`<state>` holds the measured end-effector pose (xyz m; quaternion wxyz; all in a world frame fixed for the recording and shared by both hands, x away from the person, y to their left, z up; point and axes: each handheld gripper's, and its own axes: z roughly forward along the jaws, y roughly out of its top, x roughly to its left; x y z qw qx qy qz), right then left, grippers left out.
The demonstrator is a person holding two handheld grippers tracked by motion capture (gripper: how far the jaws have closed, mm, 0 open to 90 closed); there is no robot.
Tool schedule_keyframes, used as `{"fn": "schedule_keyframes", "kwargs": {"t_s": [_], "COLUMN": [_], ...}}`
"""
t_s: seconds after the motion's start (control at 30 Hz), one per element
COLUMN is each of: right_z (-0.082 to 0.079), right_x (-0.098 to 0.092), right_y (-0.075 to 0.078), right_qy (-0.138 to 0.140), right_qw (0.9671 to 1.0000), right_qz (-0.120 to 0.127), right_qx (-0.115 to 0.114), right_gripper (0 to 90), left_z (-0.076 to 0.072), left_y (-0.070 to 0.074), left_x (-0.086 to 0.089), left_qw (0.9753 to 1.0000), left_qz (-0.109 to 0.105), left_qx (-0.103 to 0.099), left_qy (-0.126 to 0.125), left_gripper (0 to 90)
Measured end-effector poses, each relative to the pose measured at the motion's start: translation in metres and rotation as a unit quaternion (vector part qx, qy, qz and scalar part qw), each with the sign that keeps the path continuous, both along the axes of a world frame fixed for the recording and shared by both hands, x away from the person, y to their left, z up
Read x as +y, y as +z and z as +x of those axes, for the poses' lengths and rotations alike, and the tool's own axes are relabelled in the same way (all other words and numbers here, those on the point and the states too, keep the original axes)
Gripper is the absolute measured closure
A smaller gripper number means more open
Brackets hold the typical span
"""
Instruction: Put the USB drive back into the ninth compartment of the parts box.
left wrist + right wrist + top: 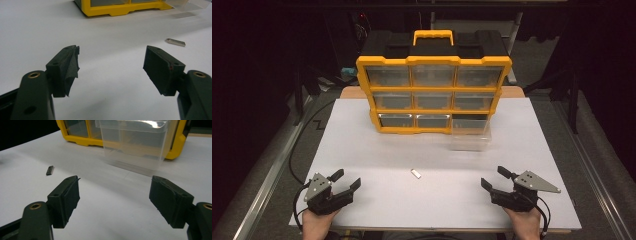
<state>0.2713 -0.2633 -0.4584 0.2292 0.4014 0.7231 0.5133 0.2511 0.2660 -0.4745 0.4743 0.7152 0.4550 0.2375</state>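
A yellow and black organiser (433, 88) with clear drawers stands at the back of the white table (362, 145). Its bottom right drawer (470, 134) is out and sits on the table in front of its slot; I see this clear drawer (135, 142) close in the right gripper view. A small metal piece (415, 173) lies mid-table, also as the metal piece (175, 42) and the metal piece (50, 170). My left gripper (348, 179) rests open near the front left. My right gripper (494, 177) rests open near the front right. Both hold nothing.
The organiser's yellow base (120, 8) is ahead of the left gripper. A black cable (299, 145) runs off the table's left side. Metal rails (267, 175) flank the table. Bare table lies between the grippers.
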Motion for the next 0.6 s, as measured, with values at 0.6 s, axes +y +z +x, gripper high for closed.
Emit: {"fn": "schedule_keyframes", "kwargs": {"t_s": [0.6], "right_z": [0.007], "right_x": [0.025], "right_y": [-0.002], "right_qy": [0.036], "right_qw": [0.9992], "right_qz": [0.010], "right_qx": [0.012], "right_gripper": [24.1], "left_z": [0.001], "left_y": [0.000], "left_x": [-0.001], "left_qw": [1.0000], "left_qz": [0.002], "left_qx": [0.000], "left_qy": [-0.002], "left_gripper": [29.2]}}
